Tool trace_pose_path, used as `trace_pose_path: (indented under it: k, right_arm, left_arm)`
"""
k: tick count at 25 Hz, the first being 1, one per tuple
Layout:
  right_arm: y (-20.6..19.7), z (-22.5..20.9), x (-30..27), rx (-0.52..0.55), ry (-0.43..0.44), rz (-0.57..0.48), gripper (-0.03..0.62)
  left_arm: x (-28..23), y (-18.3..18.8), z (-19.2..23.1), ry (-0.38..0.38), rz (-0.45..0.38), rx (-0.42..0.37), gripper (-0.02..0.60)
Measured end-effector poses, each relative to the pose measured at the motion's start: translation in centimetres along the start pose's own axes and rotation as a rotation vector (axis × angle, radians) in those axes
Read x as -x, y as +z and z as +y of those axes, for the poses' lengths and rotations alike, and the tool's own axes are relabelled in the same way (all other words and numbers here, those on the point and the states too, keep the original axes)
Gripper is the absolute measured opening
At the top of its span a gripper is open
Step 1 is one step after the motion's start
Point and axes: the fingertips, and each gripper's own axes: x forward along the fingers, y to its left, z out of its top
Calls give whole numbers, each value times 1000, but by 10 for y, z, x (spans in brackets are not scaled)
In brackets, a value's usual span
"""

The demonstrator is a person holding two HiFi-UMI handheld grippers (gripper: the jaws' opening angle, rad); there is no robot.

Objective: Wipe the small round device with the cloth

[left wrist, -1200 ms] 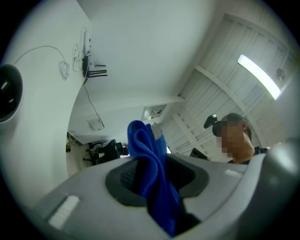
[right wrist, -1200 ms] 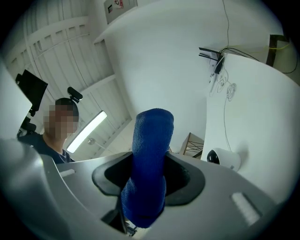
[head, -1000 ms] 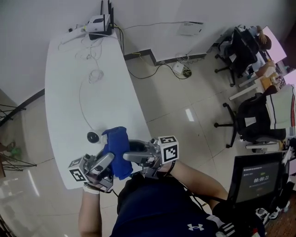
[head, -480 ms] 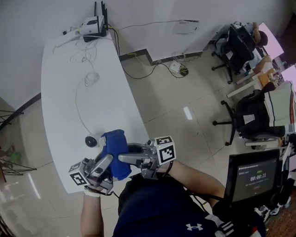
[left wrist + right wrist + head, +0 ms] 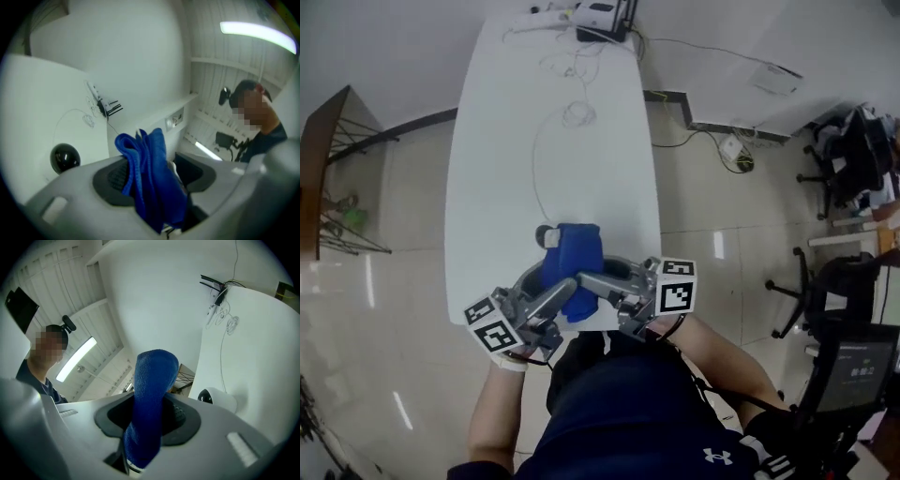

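The small round device sits on the white table. Its black dome shows in the left gripper view and its white body in the right gripper view. A folded blue cloth is held up just right of the device, and both grippers meet on it. My right gripper has just been closing and is shut on the cloth. My left gripper has just been opening. The cloth still hangs between its jaws, with a gap on the right side.
A router and a coiled white cable lie at the table's far end. Office chairs stand to the right, a monitor at lower right and a wooden rack at left. The table's near edge is under the grippers.
The head view has swung, so the table now runs straight ahead. Both grippers have carried the cloth closer to the device, and its edge now reaches it.
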Motion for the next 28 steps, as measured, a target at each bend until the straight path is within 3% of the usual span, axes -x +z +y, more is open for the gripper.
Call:
trace_pose_path:
  k: [4, 8, 14, 21, 28]
  right_arm:
    - [5, -11, -25, 32, -13, 123, 152]
    - [-5, -13, -57, 116, -4, 234, 153]
    - [3, -36, -71, 101, -29, 255, 155]
    - [19, -77, -75, 60, -76, 291, 153]
    - [20, -102, -64, -148, -17, 266, 153]
  left_arm:
    - [7, 8, 6, 172, 40, -163, 293]
    - [32, 16, 19, 233, -14, -227, 293]
    - [52, 25, 32, 295, -48, -208, 298]
    - [49, 33, 57, 304, -55, -175, 288]
    - [56, 26, 65, 319, -29, -126, 288]
